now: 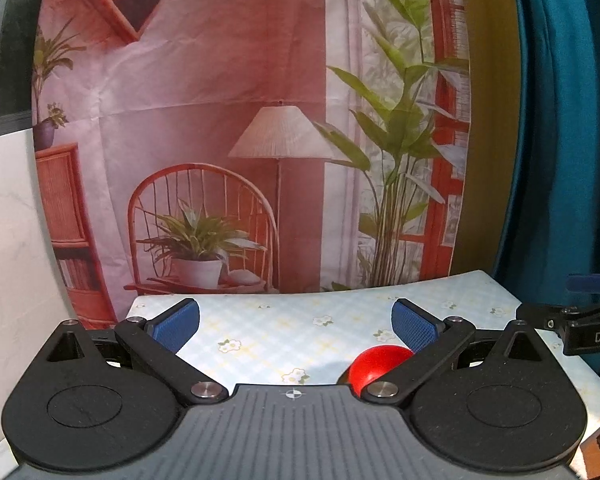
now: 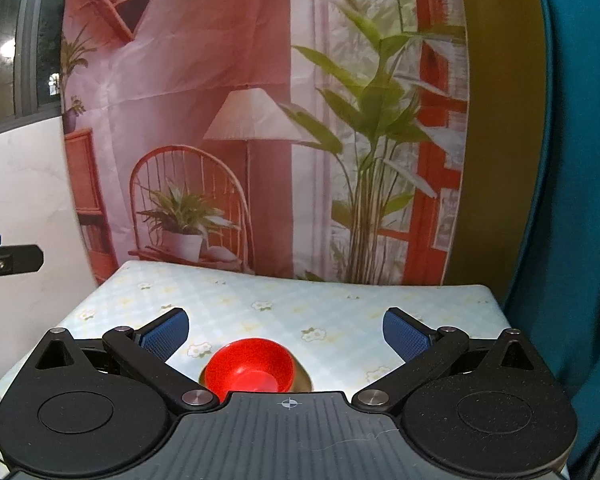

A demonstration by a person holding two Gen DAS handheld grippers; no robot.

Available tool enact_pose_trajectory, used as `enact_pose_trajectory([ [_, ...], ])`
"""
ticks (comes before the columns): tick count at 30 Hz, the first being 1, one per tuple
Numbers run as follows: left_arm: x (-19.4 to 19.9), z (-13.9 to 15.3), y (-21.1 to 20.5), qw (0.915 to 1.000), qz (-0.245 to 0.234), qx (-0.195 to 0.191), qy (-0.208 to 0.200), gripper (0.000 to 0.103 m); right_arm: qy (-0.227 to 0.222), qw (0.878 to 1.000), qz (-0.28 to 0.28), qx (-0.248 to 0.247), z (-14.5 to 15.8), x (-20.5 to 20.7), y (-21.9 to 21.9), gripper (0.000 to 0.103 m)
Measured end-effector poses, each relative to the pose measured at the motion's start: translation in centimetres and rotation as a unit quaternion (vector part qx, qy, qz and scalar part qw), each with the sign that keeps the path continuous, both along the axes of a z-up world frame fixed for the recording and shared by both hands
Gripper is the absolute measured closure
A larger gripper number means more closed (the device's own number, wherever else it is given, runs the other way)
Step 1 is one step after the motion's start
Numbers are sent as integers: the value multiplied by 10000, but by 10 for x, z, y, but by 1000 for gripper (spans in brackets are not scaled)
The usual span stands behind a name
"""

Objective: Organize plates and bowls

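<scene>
A red bowl (image 2: 249, 368) sits upright on a gold-coloured dish (image 2: 303, 380) on the table, low in the right wrist view, just below and between my open fingers. My right gripper (image 2: 286, 330) is open and empty above it. In the left wrist view the red bowl (image 1: 374, 362) shows partly behind my right finger's arm. My left gripper (image 1: 296, 320) is open and empty, held over the table to the bowl's left. Most of the gold dish is hidden by the gripper body.
The table (image 2: 340, 312) has a pale blue flowered cloth. A printed room backdrop (image 2: 228, 120) hangs right behind it. A teal curtain (image 2: 580, 160) is at the right, a white wall (image 1: 8, 240) at the left. The other gripper's tip (image 1: 588, 320) shows at the right edge.
</scene>
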State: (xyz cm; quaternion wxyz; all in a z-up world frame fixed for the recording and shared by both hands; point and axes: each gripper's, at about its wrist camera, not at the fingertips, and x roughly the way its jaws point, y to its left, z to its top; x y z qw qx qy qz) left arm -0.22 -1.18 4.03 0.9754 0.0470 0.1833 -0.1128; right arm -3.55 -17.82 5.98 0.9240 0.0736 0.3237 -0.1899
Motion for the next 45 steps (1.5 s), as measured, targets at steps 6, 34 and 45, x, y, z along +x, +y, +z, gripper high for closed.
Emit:
enact_pose_trajectory([
  [6,0,-2,-1,10000,2,-34,14,0,-35,10000,-34,-83,5,-4,0,0],
  [34,0,-5,-1,9999,83,74,-33,0,-74,9999,-10,-137,10,-4,0,0],
  [45,2,-4,-1,9999,95,79,-25,0,-83,9999,-11,-146,11,-3,0,0],
])
